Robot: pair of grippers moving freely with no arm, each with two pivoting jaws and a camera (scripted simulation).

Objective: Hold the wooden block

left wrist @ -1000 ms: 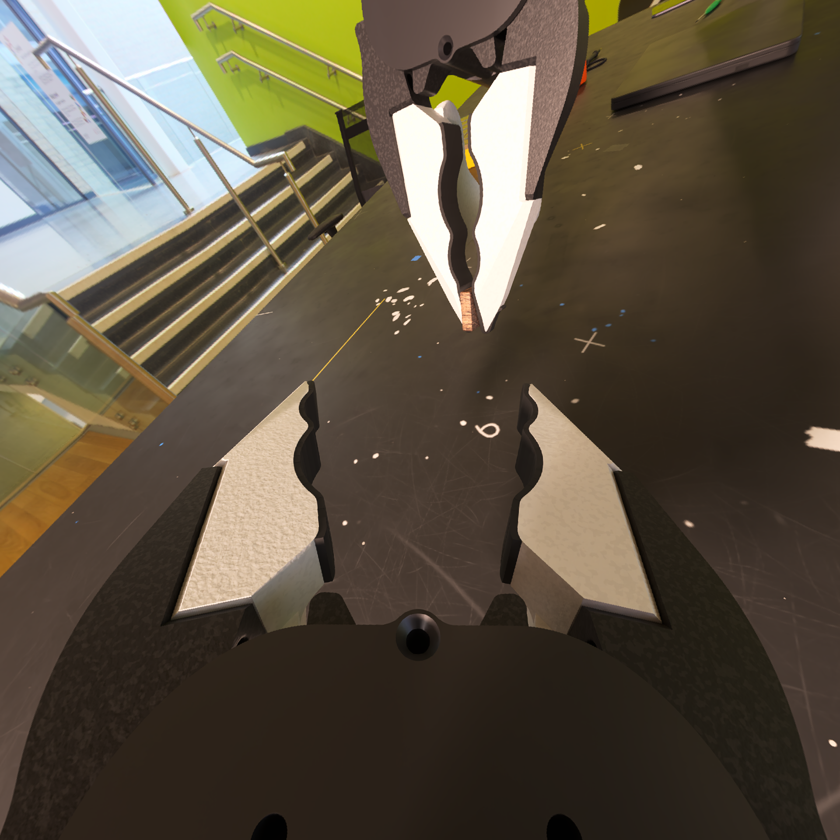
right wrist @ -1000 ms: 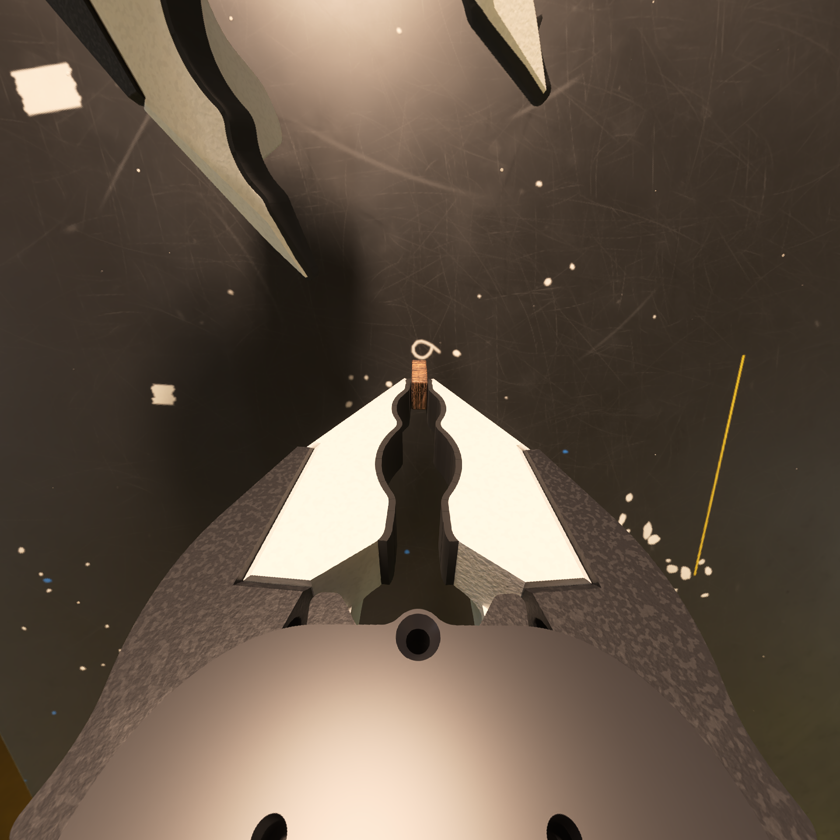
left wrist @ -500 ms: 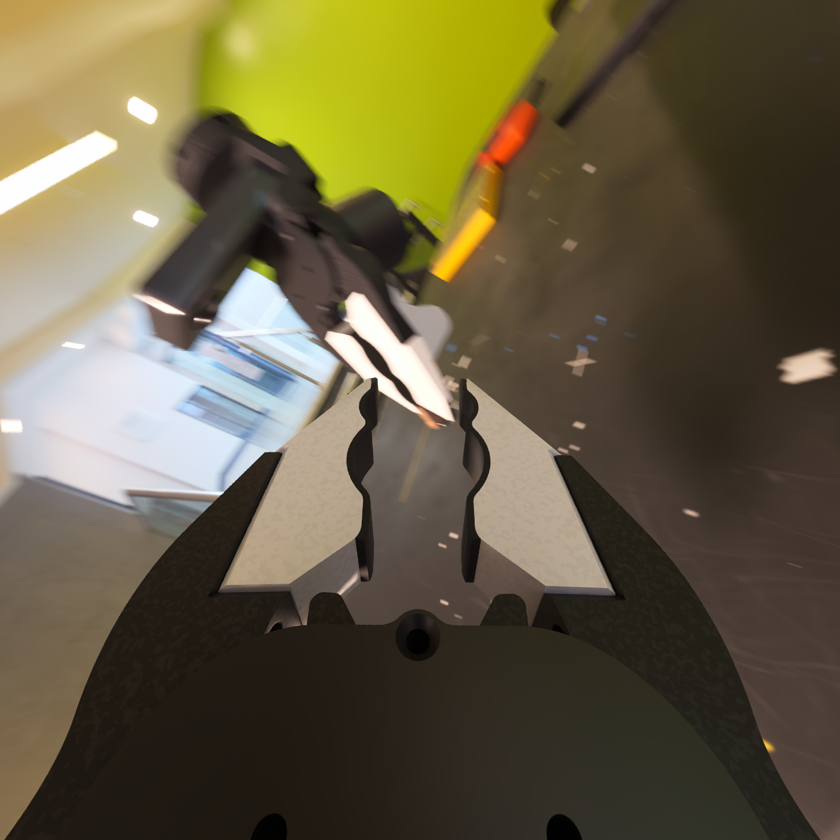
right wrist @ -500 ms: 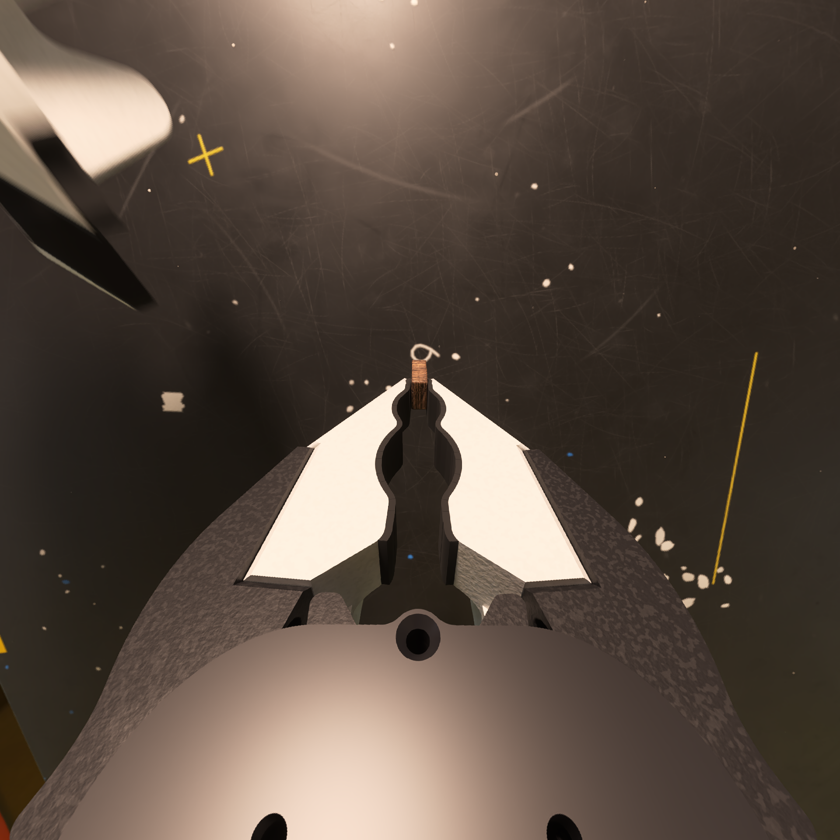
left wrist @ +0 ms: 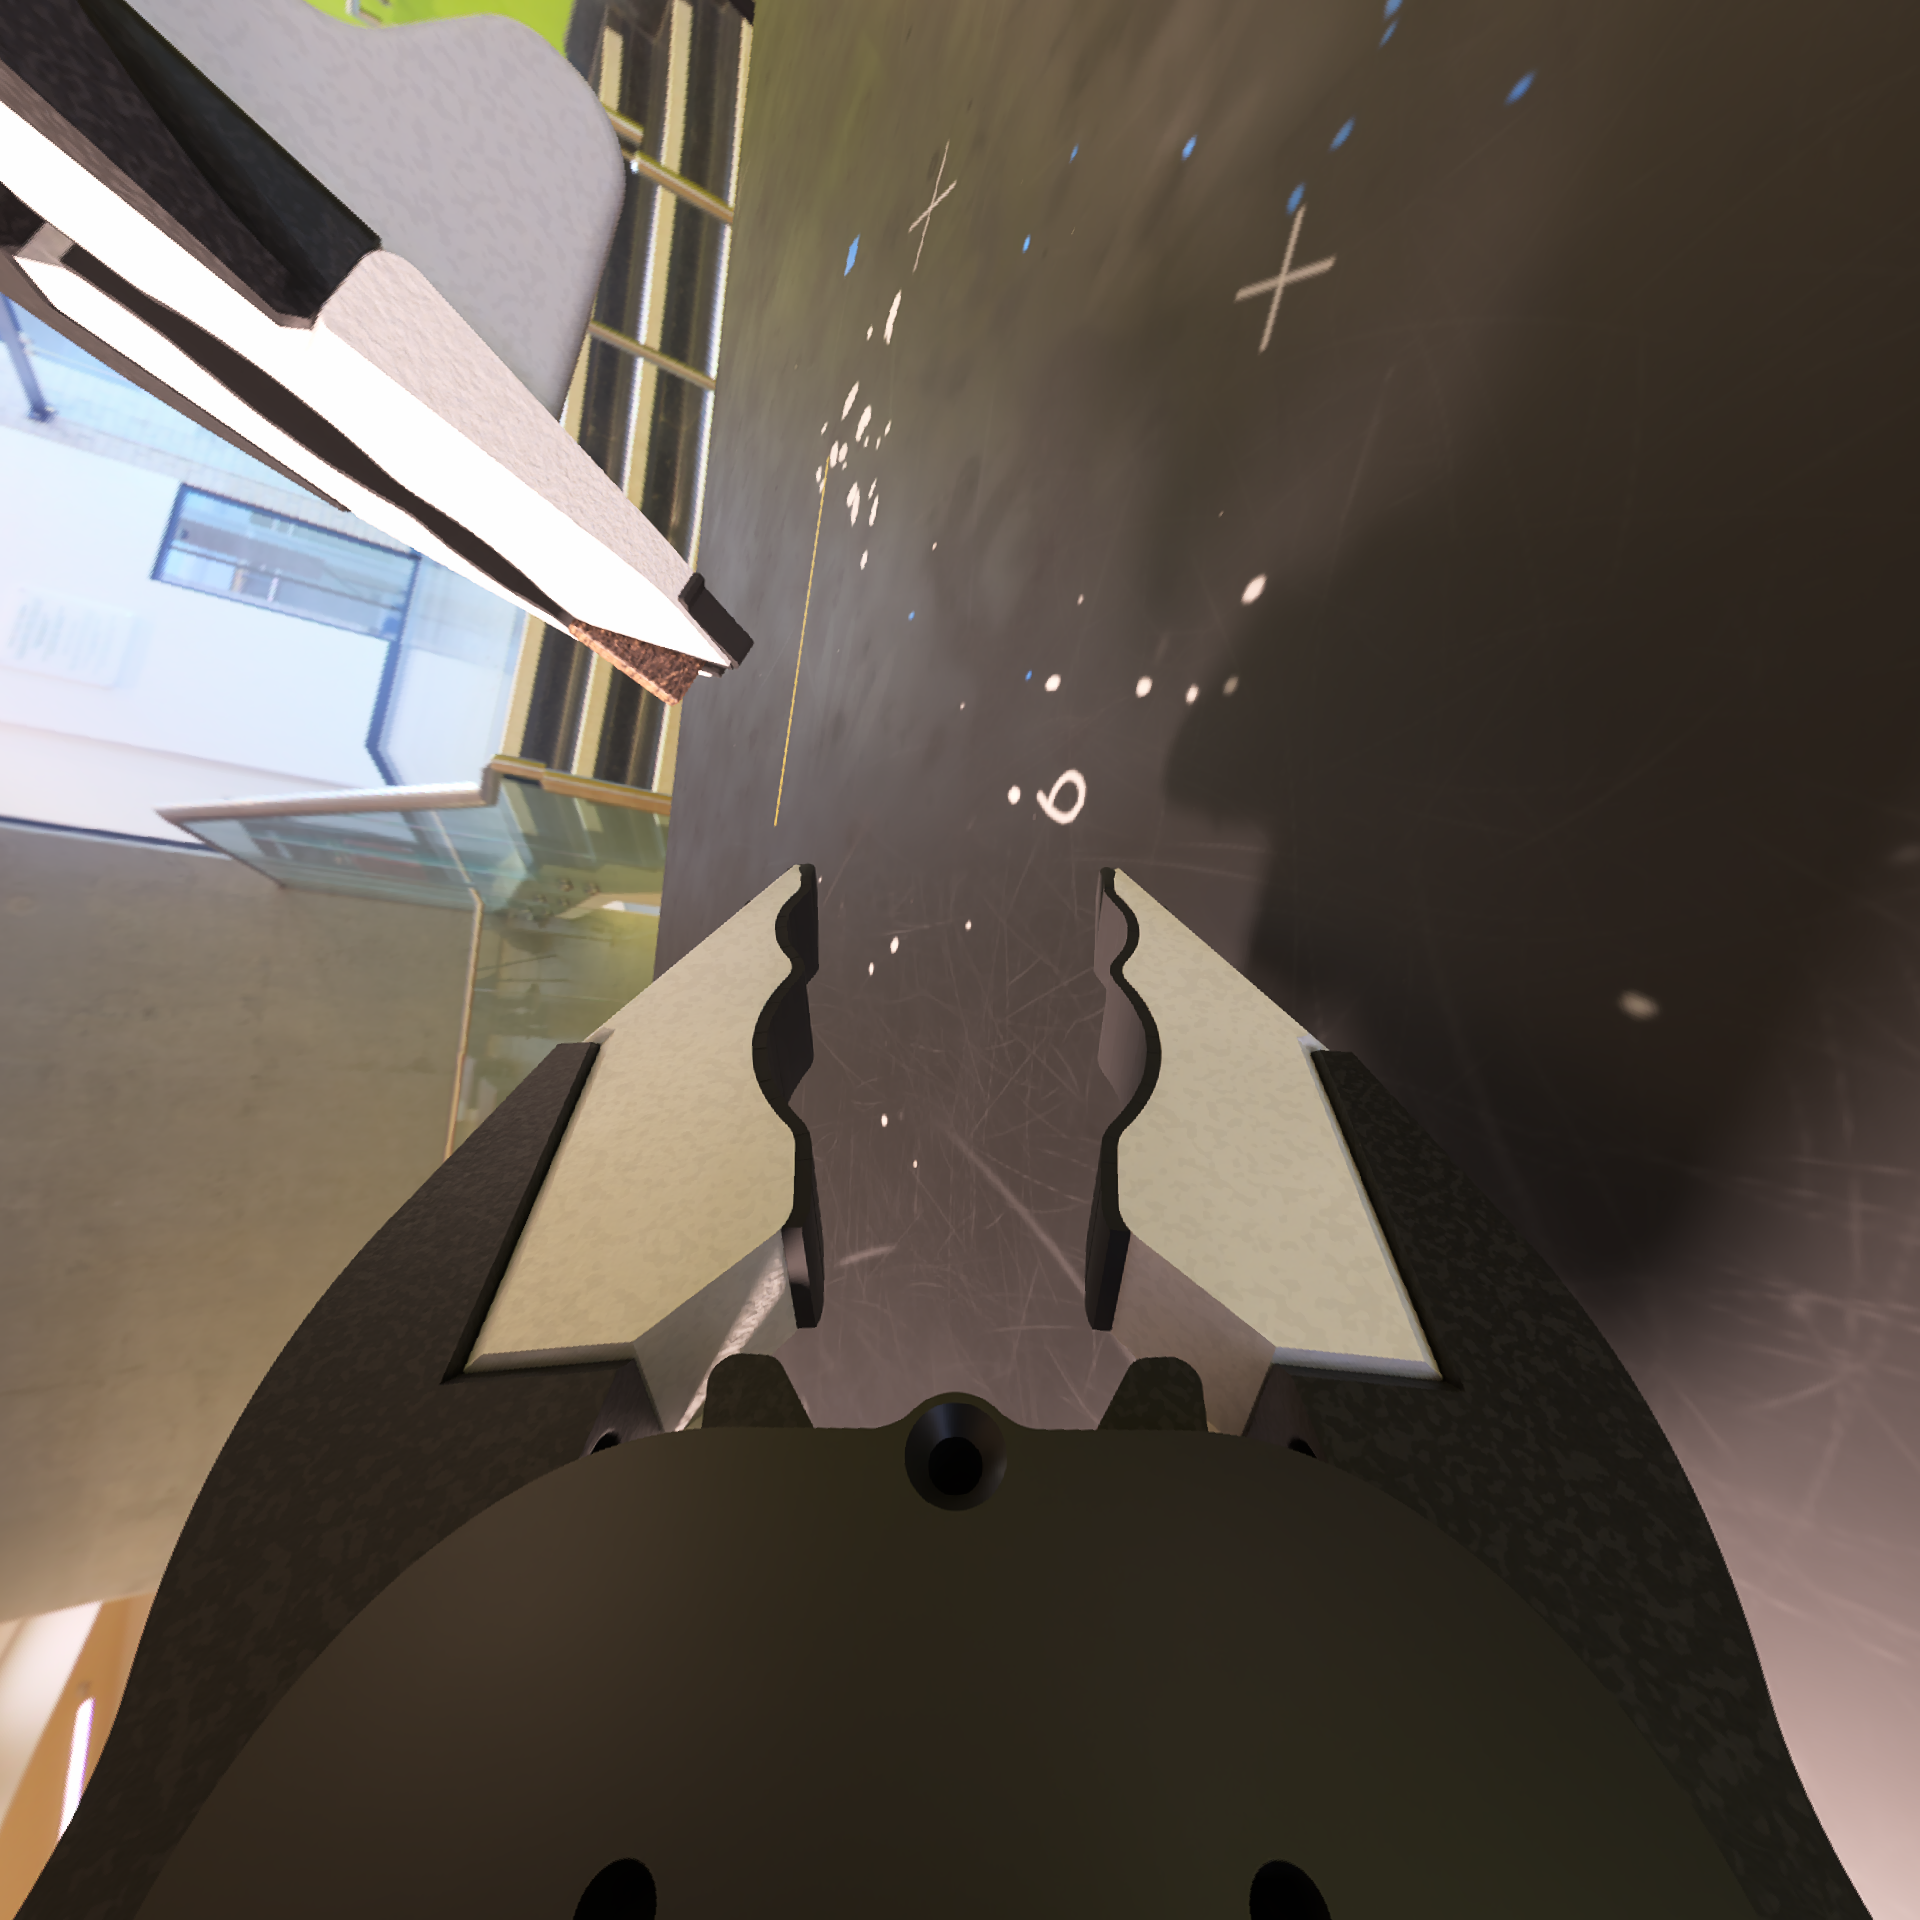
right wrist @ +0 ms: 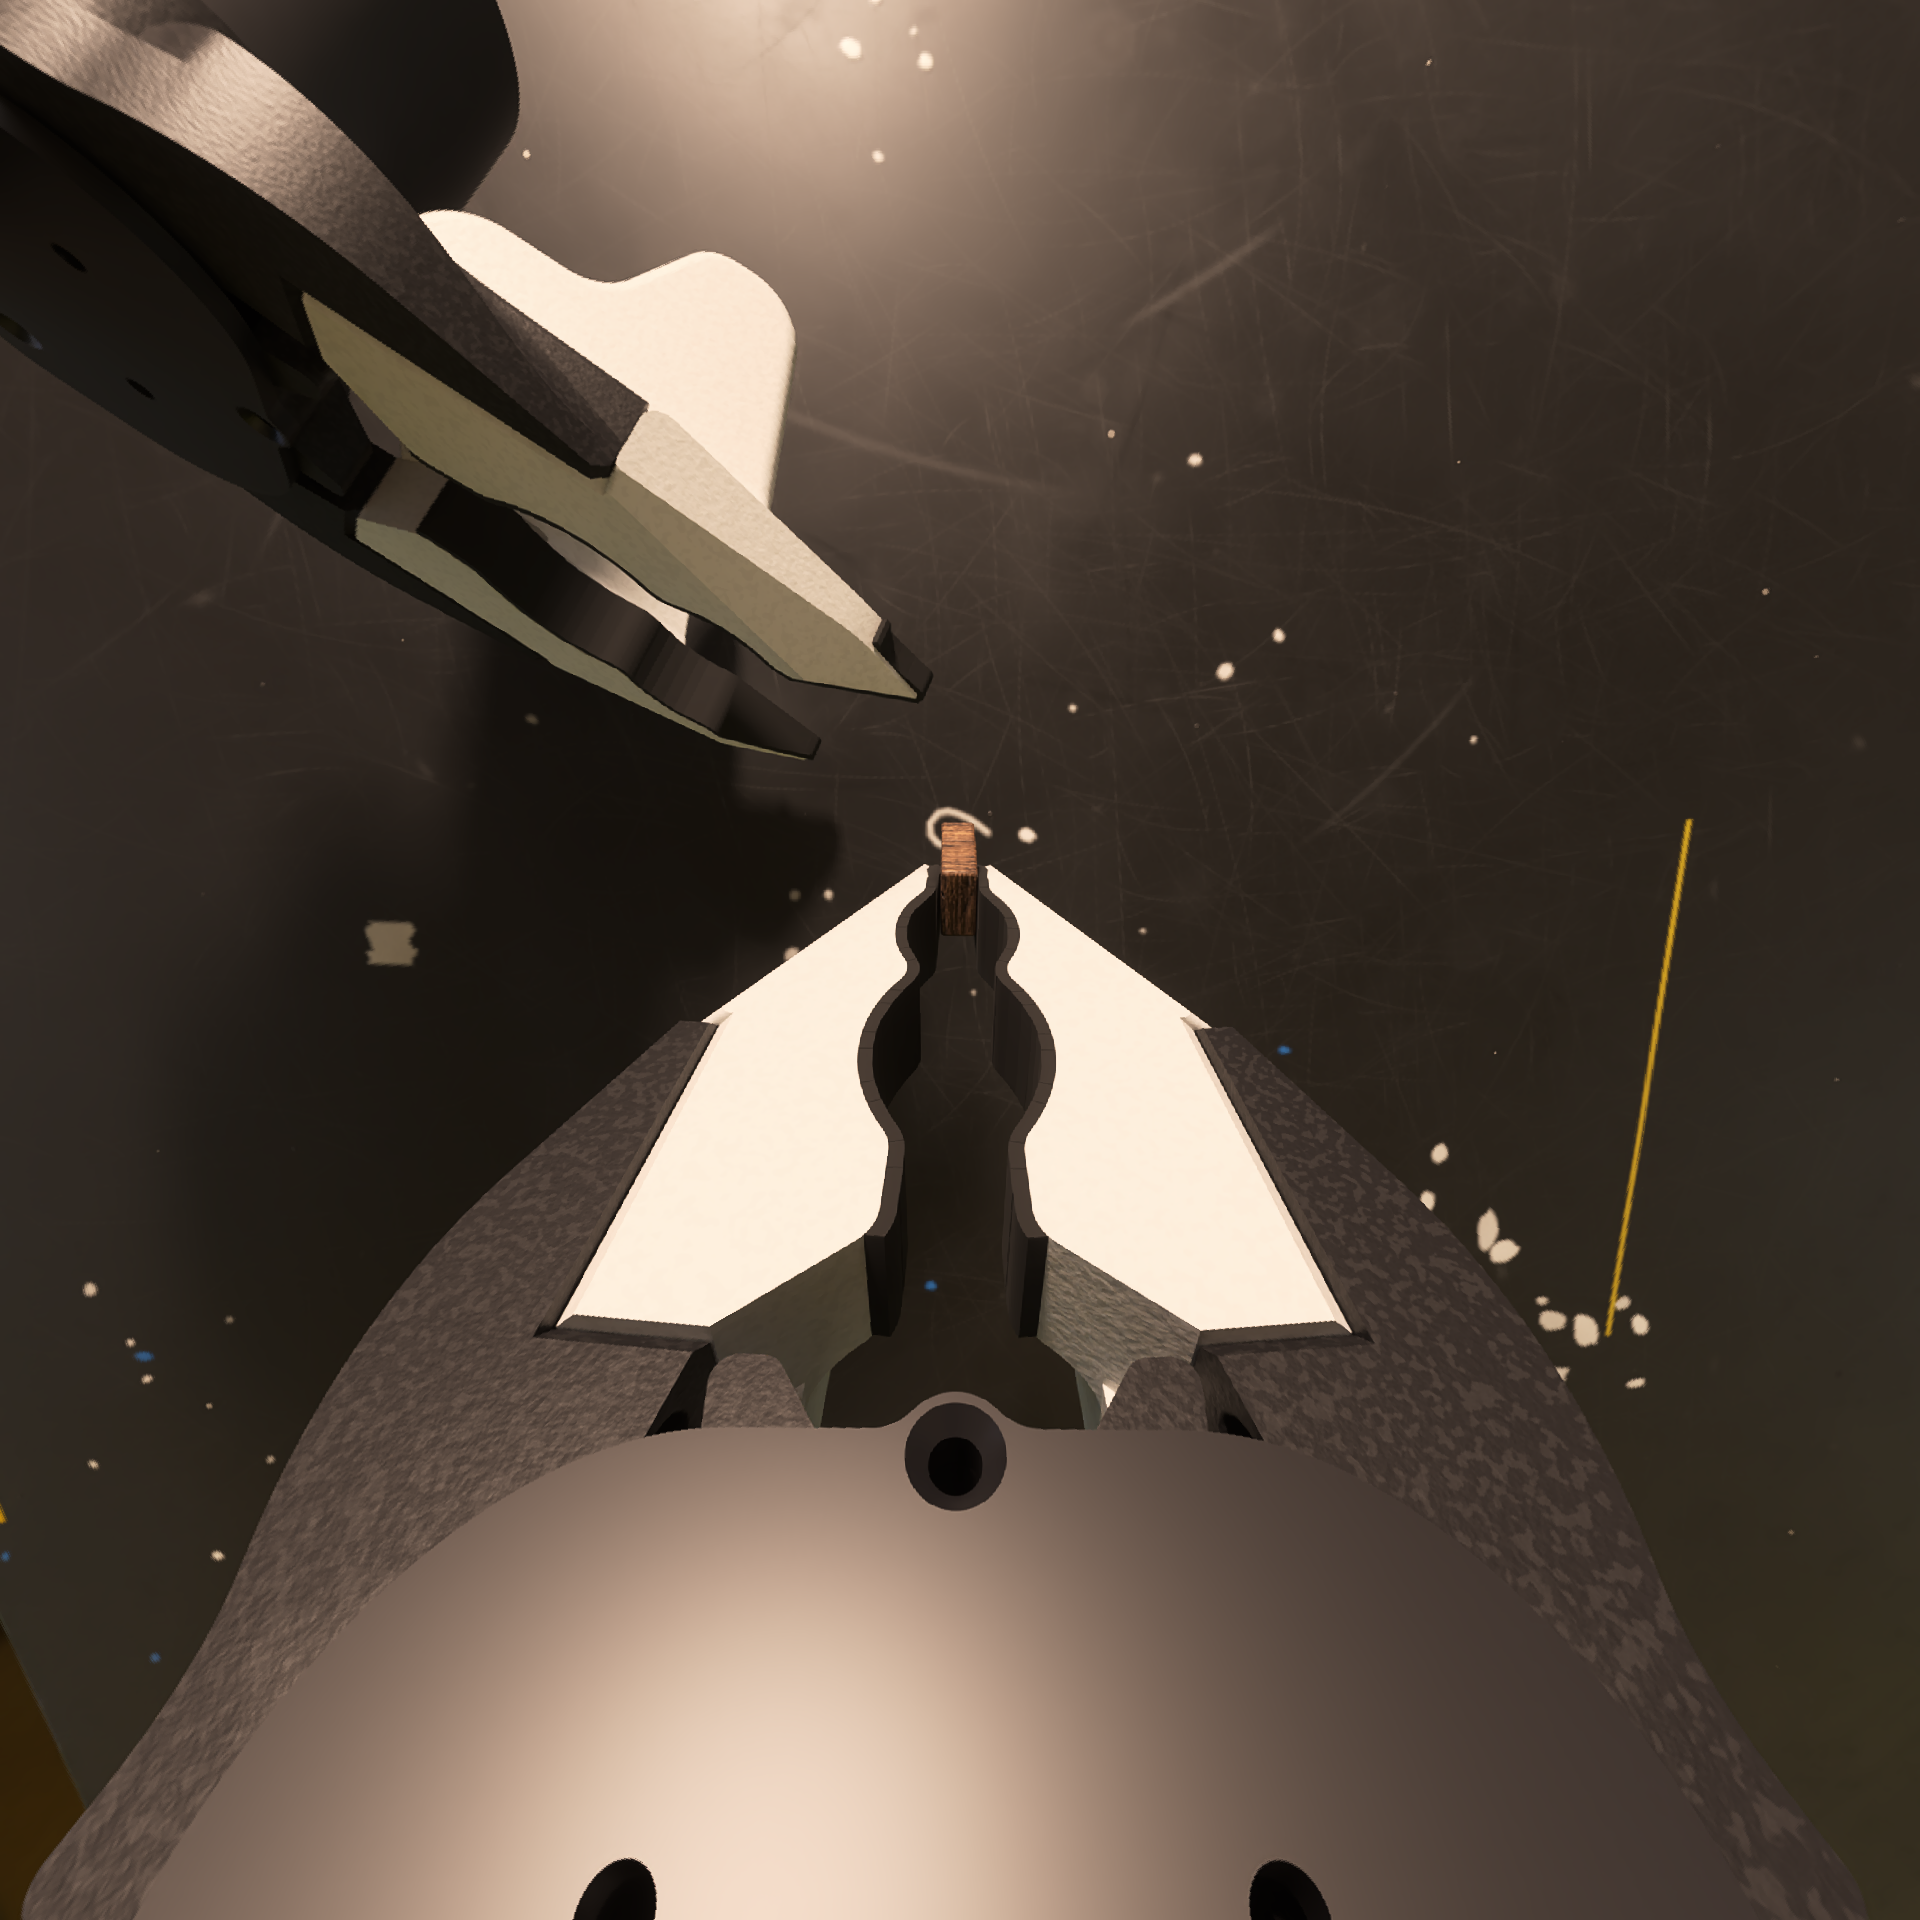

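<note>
A small thin wooden block (right wrist: 957,891) is pinched at the tips of my right gripper (right wrist: 957,878), which is shut on it above the dark table. In the left wrist view the right gripper comes in from the upper left, with the block (left wrist: 636,657) showing at its tips. My left gripper (left wrist: 956,883) is open and empty, rolled on its side, its tips below and right of the block. In the right wrist view the left gripper (right wrist: 868,707) comes in from the upper left, its tips a short way from the block.
The dark scratched table (left wrist: 1455,727) carries white paint specks, a chalk cross (left wrist: 1280,278) and a thin yellow line (right wrist: 1650,1070). The table's edge (left wrist: 665,831) runs along the left, with stairs, railings and glass beyond.
My left gripper has swung and rolled, and its jaws now stand wider than half a second ago. It now sits close to the right gripper's tips. The right gripper still holds the block.
</note>
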